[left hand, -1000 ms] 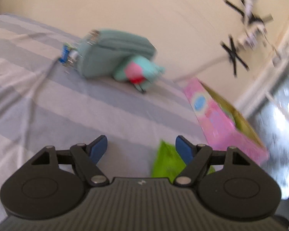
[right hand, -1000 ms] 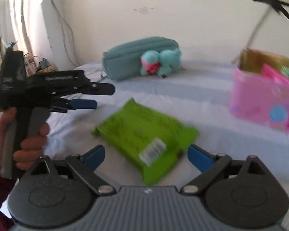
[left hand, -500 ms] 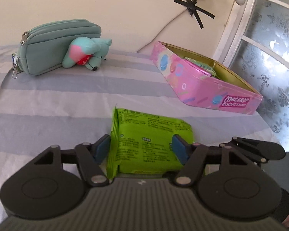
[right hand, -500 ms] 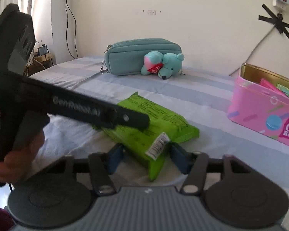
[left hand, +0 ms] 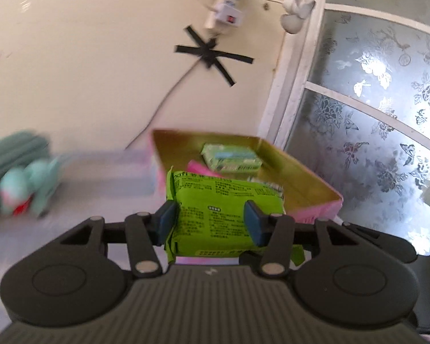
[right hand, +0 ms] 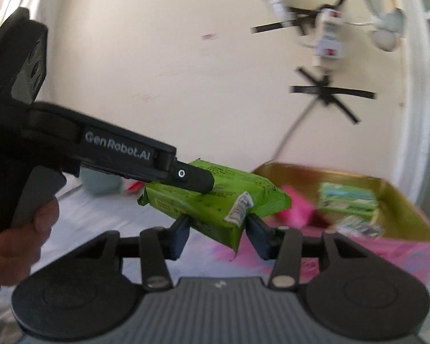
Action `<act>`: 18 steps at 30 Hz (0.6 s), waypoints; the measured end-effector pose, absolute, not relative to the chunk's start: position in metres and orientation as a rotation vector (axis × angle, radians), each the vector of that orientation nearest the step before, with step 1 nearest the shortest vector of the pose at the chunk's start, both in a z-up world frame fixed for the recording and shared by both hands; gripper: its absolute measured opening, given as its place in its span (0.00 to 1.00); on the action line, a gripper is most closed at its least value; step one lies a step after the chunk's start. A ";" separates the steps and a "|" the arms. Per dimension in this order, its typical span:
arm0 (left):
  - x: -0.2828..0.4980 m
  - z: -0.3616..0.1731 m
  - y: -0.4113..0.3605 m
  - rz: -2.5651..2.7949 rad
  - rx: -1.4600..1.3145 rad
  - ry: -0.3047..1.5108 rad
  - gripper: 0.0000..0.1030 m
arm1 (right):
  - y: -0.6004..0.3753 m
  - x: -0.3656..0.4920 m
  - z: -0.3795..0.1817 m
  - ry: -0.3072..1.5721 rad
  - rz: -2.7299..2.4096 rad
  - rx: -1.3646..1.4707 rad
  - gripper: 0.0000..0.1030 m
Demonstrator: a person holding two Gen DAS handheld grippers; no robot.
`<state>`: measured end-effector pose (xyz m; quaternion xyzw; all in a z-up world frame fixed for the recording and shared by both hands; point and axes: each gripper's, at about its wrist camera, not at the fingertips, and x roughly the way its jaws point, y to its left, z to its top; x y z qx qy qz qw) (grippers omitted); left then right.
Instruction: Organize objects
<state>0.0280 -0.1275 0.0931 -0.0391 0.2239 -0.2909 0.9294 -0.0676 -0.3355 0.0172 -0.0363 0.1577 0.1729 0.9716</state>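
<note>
Both pics are bright w/ daylight; in the left wrist view the light comes thru the frosted window (left hand: 372,132) on the right side, which glows white near its lower edge, and the pale wall (left hand: 86,57) is lit evenly. Lots of blur: the teddy (left hand: 28,183) and the bed (left hand: 71,215) are smeared sideways, the black tape (right hand: 326,91) and the white plug strip (right hand: 329,40) on the wall look streaky, but the green pack (left hand: 223,209) is sharp enough to show print. Fisheye bends things near the edges, e.g. the window frame (left hand: 289,86) curves, and the corners go dark.
</note>
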 end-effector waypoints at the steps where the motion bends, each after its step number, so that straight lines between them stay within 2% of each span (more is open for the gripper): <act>1: 0.037 0.094 -0.138 -0.597 -0.075 0.466 0.53 | -0.343 -0.058 0.018 0.327 0.340 -0.062 0.43; 10: 0.135 0.077 -0.191 -0.560 -0.061 0.752 0.53 | -0.399 0.043 0.016 0.608 0.364 0.120 0.44; 13: 0.158 0.072 -0.203 -0.547 -0.058 0.780 0.53 | -0.405 0.062 0.013 0.652 0.337 0.125 0.45; 18: 0.170 0.063 -0.226 -0.456 0.031 0.724 0.53 | -0.411 0.074 0.009 0.582 0.236 0.149 0.59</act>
